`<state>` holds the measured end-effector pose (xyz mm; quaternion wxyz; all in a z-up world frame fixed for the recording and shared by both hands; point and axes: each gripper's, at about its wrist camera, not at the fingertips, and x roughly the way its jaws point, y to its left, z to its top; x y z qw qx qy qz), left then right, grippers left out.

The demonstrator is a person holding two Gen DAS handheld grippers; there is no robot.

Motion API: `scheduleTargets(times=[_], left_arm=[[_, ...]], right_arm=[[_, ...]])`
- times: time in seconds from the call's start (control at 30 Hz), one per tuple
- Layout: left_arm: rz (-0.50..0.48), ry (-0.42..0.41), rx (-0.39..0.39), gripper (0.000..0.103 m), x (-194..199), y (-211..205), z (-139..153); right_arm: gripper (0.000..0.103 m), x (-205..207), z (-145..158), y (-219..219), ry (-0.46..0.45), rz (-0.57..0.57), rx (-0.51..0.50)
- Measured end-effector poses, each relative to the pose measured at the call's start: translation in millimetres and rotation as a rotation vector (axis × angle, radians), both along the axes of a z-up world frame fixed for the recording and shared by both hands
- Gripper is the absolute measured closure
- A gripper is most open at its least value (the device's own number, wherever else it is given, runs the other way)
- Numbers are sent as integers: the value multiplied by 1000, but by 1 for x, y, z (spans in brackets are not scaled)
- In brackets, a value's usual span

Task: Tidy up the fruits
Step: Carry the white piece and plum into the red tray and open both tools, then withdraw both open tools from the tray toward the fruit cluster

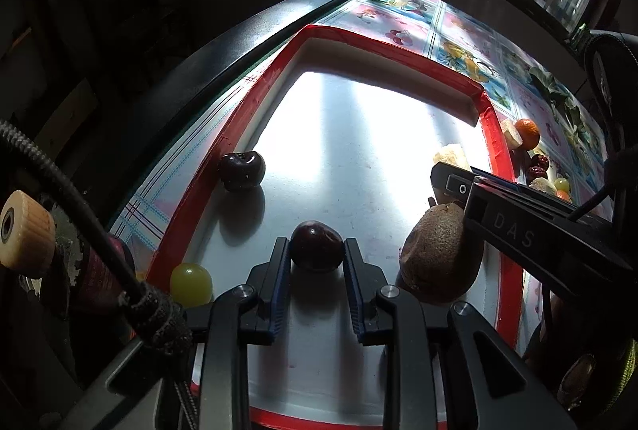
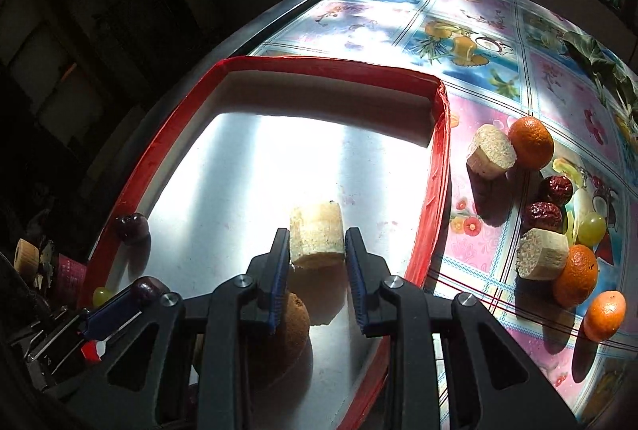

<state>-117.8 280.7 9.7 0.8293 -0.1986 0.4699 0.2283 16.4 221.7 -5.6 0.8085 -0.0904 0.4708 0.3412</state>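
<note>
Red-rimmed, white-floored, the tray (image 1: 494,139) already holds fruit. Going left to right in the left wrist view: a green grape (image 1: 190,284) at 8 o'clock, a dark cherry (image 1: 242,170) against the rim at 10, then the left gripper (image 1: 317,262), its jaws pinching a second dark cherry (image 1: 317,246) low over the tray floor, and a kiwi (image 1: 440,254) at 3. The right gripper (image 2: 317,254) has its jaws pressed on a pale banana chunk (image 2: 317,238).

Risks, as I judge them: a released cherry may roll on the smooth floor, and the soft chunk may crush. The two grippers sit close and could collide.

Only the right wrist view shows the waiting pile on the surface (image 2: 498,103) at 3 o'clock: tangerines (image 2: 532,143), red dates (image 2: 544,216) and more banana chunks (image 2: 492,150).
</note>
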Motion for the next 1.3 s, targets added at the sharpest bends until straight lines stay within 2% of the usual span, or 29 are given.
scheduleTargets(times=[0.07, 0.13, 0.2, 0.37, 0.7, 1.03, 1.2, 1.3], left_arm=[[9, 3, 5, 75, -1, 0, 1], [23, -2, 17, 67, -4, -1, 5], [30, -9, 41, 66, -7, -4, 10], [39, -42, 86, 47, -13, -16, 25], [1, -50, 130, 46, -12, -42, 37], [-20, -55, 172, 35, -13, -64, 45], [-56, -64, 155, 33, -12, -76, 46], [-91, -79, 114, 32, -11, -82, 47]], right_arm=[[67, -2, 3, -5, 8, -9, 12], [59, -4, 10, -13, 9, -24, 30], [58, -8, 17, -23, 15, -33, 65], [53, -18, 35, -57, -1, -78, 131], [53, -21, 36, -127, 3, -204, 153], [53, -26, 21, -180, 34, -284, 163], [53, -26, 17, -200, 38, -317, 170], [52, -24, 15, -209, 43, -334, 172]])
